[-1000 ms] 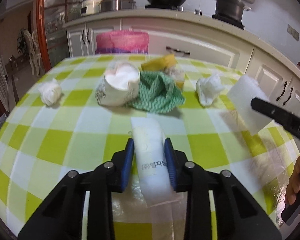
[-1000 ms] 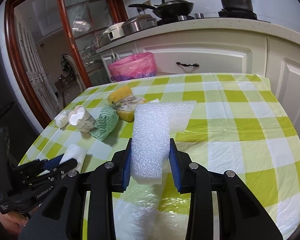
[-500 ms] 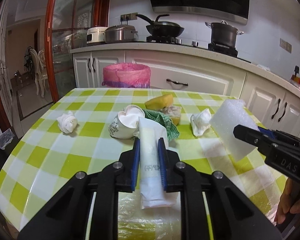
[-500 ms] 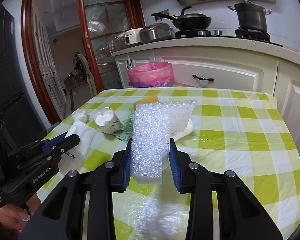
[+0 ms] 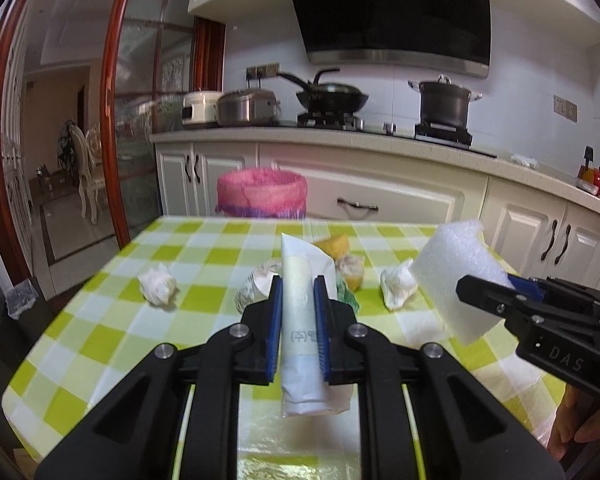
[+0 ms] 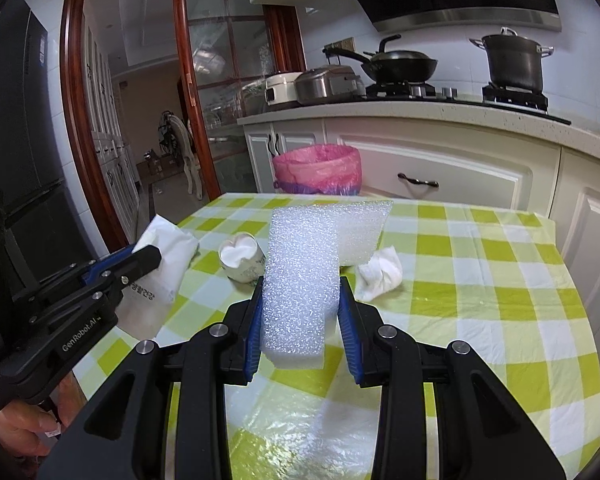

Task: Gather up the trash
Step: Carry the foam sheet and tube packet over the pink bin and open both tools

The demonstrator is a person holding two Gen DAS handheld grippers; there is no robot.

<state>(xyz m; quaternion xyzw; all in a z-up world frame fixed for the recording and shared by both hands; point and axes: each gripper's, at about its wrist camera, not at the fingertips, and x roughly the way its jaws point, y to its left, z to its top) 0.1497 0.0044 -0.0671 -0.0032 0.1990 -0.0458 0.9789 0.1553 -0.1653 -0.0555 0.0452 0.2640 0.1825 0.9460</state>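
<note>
My left gripper is shut on a white printed packet and holds it above the checked table. My right gripper is shut on a white foam piece, also lifted; the foam also shows in the left wrist view. The packet shows at left in the right wrist view. A pink-lined trash bin stands beyond the table's far edge, also in the right wrist view. On the table lie crumpled tissues, a crushed paper cup and a yellow sponge.
White kitchen cabinets and a counter with pots run behind the bin. A glass sliding door with a red frame is at left. A green cloth lies behind the packet. A dark fridge stands at far left.
Both grippers have risen from the table with the packet and the foam held; the views now look higher over the table toward the bin and counter.
</note>
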